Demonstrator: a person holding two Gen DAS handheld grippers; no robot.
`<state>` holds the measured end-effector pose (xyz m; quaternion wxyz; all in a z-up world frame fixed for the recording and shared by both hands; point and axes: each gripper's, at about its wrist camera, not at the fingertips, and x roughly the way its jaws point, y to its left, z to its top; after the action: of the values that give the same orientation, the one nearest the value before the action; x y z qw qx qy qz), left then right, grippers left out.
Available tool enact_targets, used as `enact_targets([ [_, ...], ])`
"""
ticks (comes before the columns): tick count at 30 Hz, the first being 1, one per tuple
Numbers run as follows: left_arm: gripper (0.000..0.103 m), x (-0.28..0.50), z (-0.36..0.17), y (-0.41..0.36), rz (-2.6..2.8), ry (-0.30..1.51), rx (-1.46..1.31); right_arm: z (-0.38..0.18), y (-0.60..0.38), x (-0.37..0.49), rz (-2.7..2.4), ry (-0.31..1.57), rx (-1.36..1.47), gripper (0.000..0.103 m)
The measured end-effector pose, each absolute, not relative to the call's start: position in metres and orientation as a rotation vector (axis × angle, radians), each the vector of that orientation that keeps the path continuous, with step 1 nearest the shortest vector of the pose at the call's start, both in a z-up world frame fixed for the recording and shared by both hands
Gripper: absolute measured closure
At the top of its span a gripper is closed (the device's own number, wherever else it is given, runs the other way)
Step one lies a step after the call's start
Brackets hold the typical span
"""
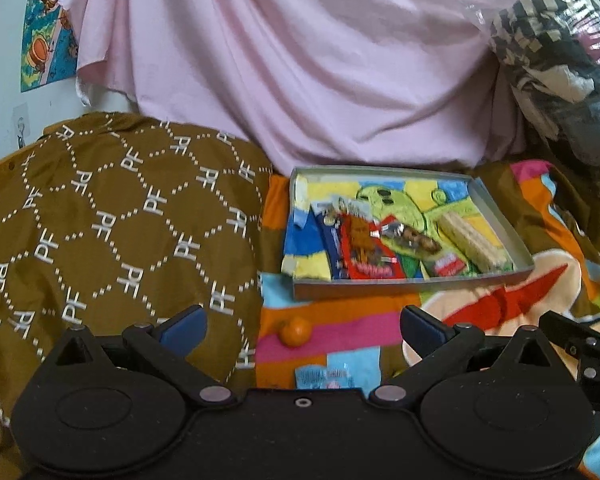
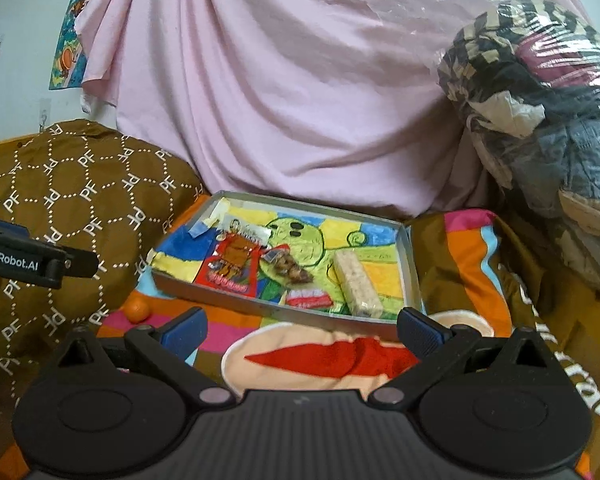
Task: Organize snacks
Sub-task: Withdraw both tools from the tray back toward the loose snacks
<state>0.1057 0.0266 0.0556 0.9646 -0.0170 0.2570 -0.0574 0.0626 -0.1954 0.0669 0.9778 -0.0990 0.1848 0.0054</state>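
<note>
Both the left gripper (image 1: 302, 322) and right gripper (image 2: 300, 326) gape empty before the snack tray (image 1: 412, 282), an orange ball (image 1: 296, 331) and a blue packet (image 1: 324, 378) lying nearer on the colourful blanket (image 1: 340, 332).

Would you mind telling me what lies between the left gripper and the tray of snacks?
In the left wrist view, an orange ball lies on the colourful blanket between the left gripper and the tray.
</note>
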Motion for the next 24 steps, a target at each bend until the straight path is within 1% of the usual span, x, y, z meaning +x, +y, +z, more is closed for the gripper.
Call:
enact_targets([
  [9,0.001,0.092,0.036,0.034,-0.088,0.56,0.018,0.04,-0.187,0.047,0.052,0.442,-0.193,0.0],
  [13,0.001,0.094,0.019,0.037,-0.08,0.623,0.021,0.024,-0.183,0.048,0.077,0.496,-0.18,0.0],
  [18,0.001,0.108,-0.007,0.037,-0.107,0.766,0.04,0.005,-0.177,0.05,0.12,0.557,-0.174,0.0],
  [24,0.001,0.115,-0.019,0.041,-0.1,0.822,0.026,-0.012,-0.175,0.058,0.137,0.617,-0.146,0.0],
])
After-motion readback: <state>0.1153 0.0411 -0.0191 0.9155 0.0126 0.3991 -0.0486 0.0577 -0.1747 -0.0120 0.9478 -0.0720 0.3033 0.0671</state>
